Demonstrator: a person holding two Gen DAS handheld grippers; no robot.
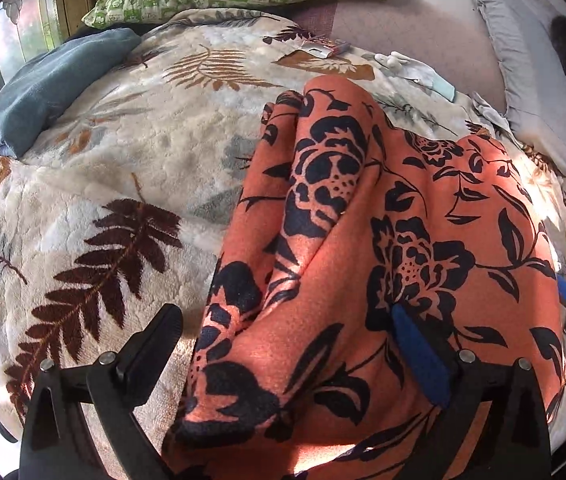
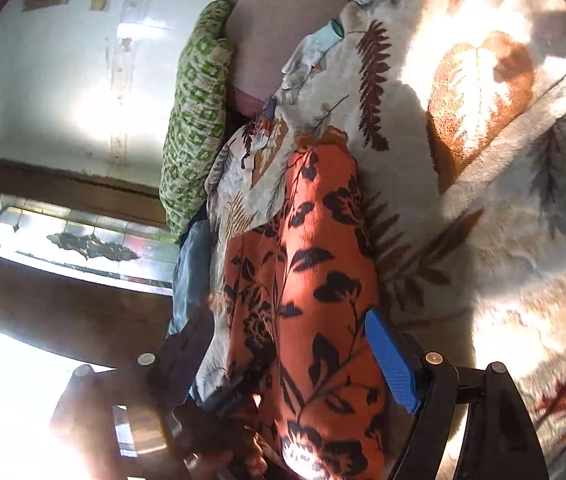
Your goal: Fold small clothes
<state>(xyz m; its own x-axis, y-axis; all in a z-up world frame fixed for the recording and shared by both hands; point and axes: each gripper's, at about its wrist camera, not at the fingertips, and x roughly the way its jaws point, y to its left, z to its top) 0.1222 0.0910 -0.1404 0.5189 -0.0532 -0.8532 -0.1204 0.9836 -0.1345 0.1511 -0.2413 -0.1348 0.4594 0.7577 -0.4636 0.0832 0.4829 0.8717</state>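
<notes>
Two hand-held grippers work one orange garment [image 1: 355,240] bunched on the leaf-print blanket [image 1: 83,184]. Left hand-held gripper [image 1: 287,344] is spread wide, cloth lying between its fingers. Right hand-held gripper [image 2: 279,360] likewise straddles the cloth, spread apart.

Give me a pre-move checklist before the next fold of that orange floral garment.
1. Left claw open around the orange black-flowered fleece garment: ok.
2. Right claw gripping the garment: cannot tell, glare hides its left finger.
3. Garment flat: not ok, bunched in ridges.
4. Cream leaf-print plush blanket beneath for support: ok.
5. Small foil packet apart from the garment: ok.
</notes>
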